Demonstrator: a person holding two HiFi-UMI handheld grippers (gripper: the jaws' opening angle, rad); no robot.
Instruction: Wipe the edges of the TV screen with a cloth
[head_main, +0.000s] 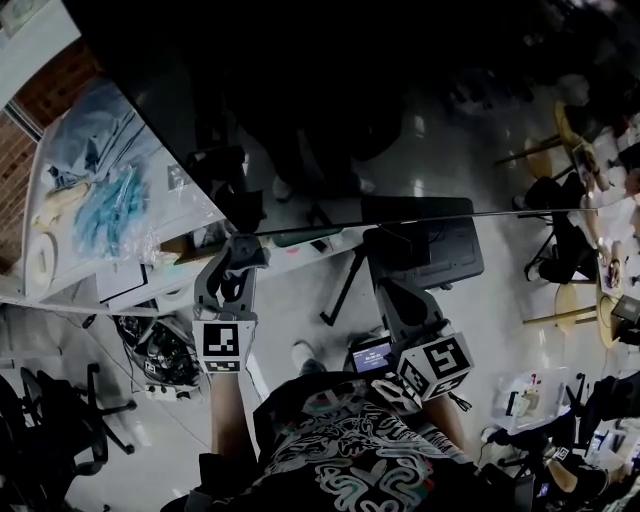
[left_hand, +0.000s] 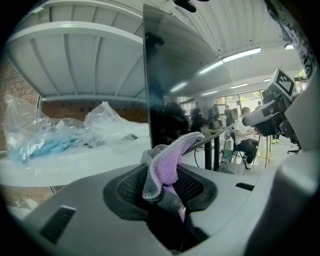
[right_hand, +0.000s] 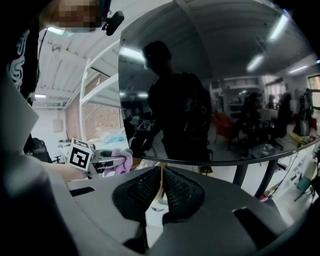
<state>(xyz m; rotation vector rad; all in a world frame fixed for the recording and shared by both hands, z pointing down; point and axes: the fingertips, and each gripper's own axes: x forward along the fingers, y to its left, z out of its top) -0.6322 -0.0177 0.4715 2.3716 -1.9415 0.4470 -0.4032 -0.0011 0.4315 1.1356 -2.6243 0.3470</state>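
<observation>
Head view, TV screen: big dark panel filling the top of frame, its thin near edge running right across.
Head view, left gripper: up at the left end of that edge, marker cube square to the camera.
Head view, right gripper: up at the same edge, further right, well apart from the left gripper.
Head view, table: white, off to the left, with a plastic bag of blue stuff on it.
Left gripper view, jaws: clamped on the cloth, purple on one face, grey on the other.
Left gripper view, cloth: bunched up out of the jaws, tip leaning at the TV screen's lower left corner; contact, can't tell.
Right gripper view, jaws: narrow, just a slit between the pads, nothing in it.
Right gripper view, TV screen: glossy black, throwing back a person's silhouette and ceiling lights.
Right gripper view, cloth: over on the left in the left gripper, just beside the TV screen's corner.
</observation>
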